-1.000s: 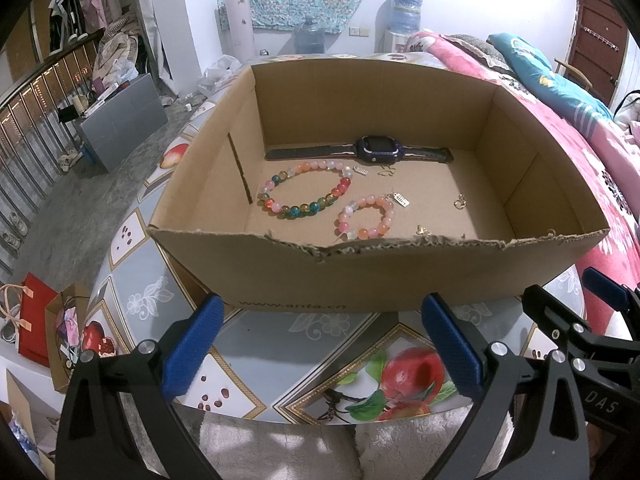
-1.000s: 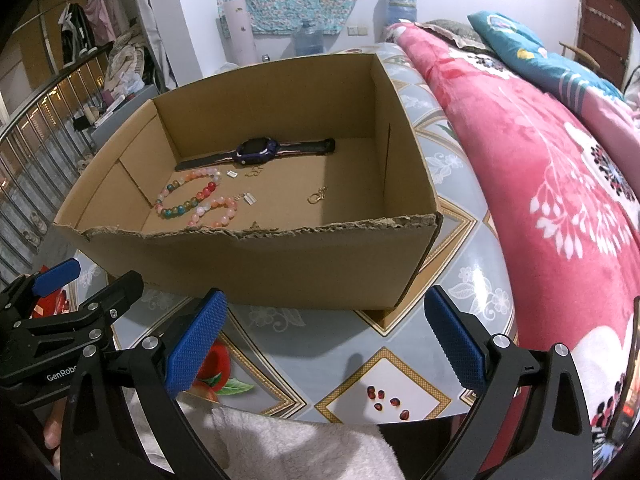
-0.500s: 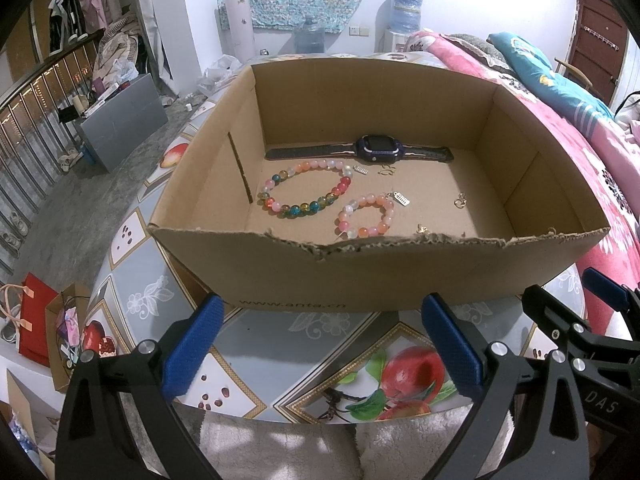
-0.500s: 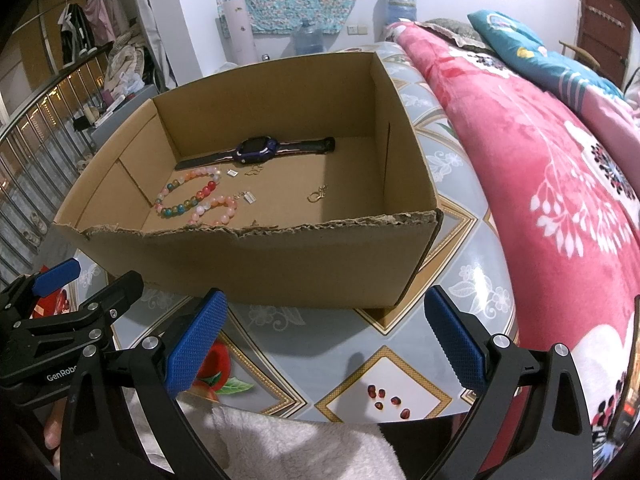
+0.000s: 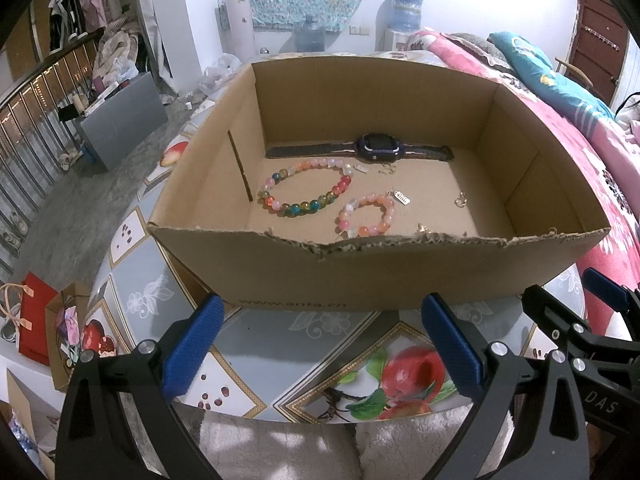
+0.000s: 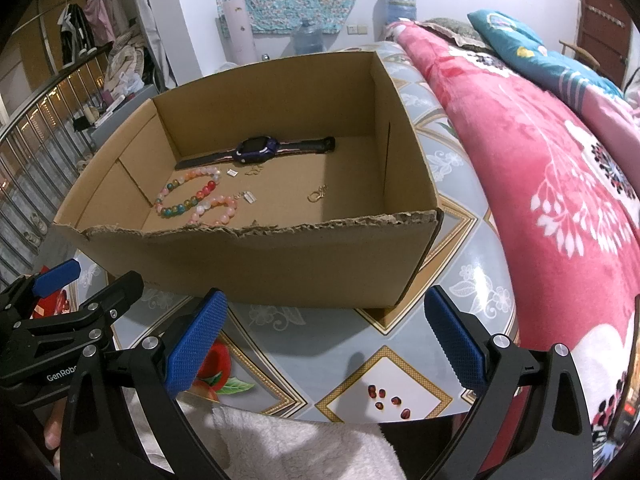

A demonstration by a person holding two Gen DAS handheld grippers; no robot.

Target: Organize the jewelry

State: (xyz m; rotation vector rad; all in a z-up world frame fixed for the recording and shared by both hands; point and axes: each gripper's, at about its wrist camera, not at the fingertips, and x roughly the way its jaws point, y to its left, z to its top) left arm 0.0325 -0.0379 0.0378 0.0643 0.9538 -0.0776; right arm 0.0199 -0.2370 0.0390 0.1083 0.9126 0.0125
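In the left wrist view, the left gripper (image 5: 322,346) hung with its jaws wide apart and empty over the worktop (image 5: 256,332). Ahead of them stood the box (image 5: 360,276), holding a watch (image 5: 376,148), a big bracelet (image 5: 306,194) and a small bracelet (image 5: 366,216).

In the right wrist view, the right gripper (image 6: 326,342) likewise gaped empty short of the box (image 6: 280,264). Only here did a clasp (image 6: 316,195) show clearly, and the bed (image 6: 540,152) right of the jaws.

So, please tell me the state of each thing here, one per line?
Left gripper: open, empty.
Right gripper: open, empty.
Cardboard box: open top, torn front rim.
Watch: lying flat, strap unfastened.
Multicolour bead bracelet: closed loop, flat.
Pink bead bracelet: closed loop, flat.
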